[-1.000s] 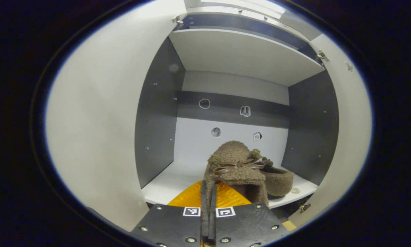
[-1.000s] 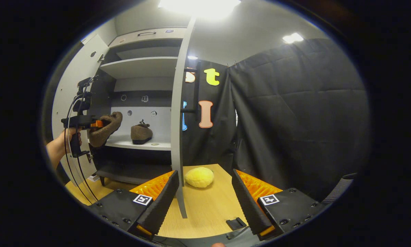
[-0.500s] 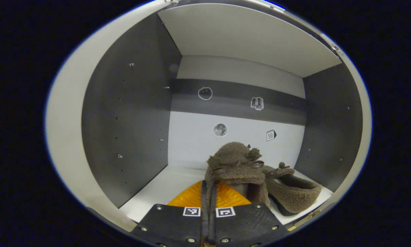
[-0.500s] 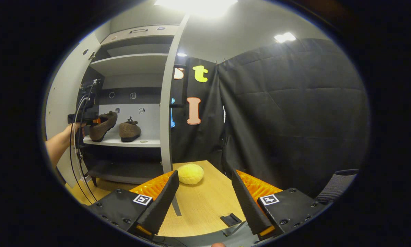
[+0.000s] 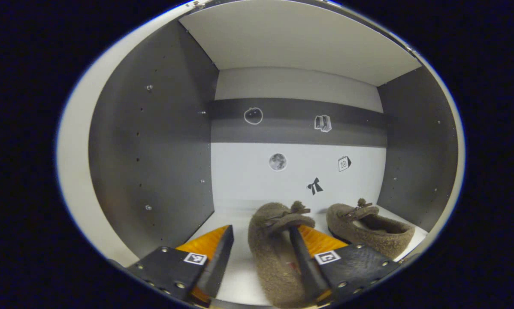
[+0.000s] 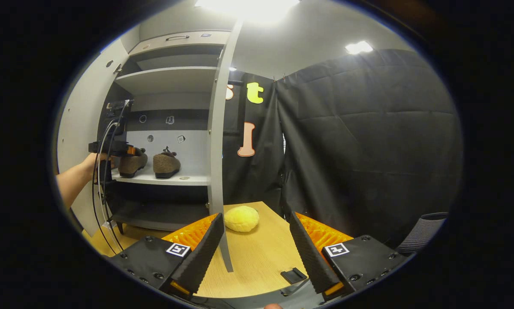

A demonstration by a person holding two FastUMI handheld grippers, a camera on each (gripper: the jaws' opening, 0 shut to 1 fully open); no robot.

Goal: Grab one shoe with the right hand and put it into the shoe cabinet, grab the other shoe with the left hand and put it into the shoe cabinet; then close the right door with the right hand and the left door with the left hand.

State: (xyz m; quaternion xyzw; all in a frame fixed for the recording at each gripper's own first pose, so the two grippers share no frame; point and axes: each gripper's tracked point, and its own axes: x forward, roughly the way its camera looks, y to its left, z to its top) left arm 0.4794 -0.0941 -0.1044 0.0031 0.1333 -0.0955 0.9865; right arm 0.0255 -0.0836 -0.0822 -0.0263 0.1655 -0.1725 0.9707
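Two brown fuzzy shoes stand side by side on the white shelf (image 5: 240, 274) inside the shoe cabinet. The left shoe (image 5: 272, 251) lies between the fingers of my left gripper (image 5: 260, 229), which is open, with its right finger against the shoe's opening. The right shoe (image 5: 368, 229) sits just beyond it. In the right gripper view both shoes (image 6: 132, 162) (image 6: 166, 163) rest on the shelf, and a hand (image 6: 79, 171) holds the left gripper (image 6: 130, 151) at the left one. My right gripper (image 6: 255, 216) hangs open over the wooden table, holding nothing.
Both cabinet doors stand open: the left door (image 6: 74, 128) and the right door (image 6: 216, 128), seen edge-on. A yellow round object (image 6: 242, 218) lies on the wooden table (image 6: 261, 257) by the right door. A small black clip (image 6: 294, 274) lies near the table's front.
My left gripper went from shut on the shoe to open, and the shoe now rests on the shelf beside the other one. The right gripper barely shifted.
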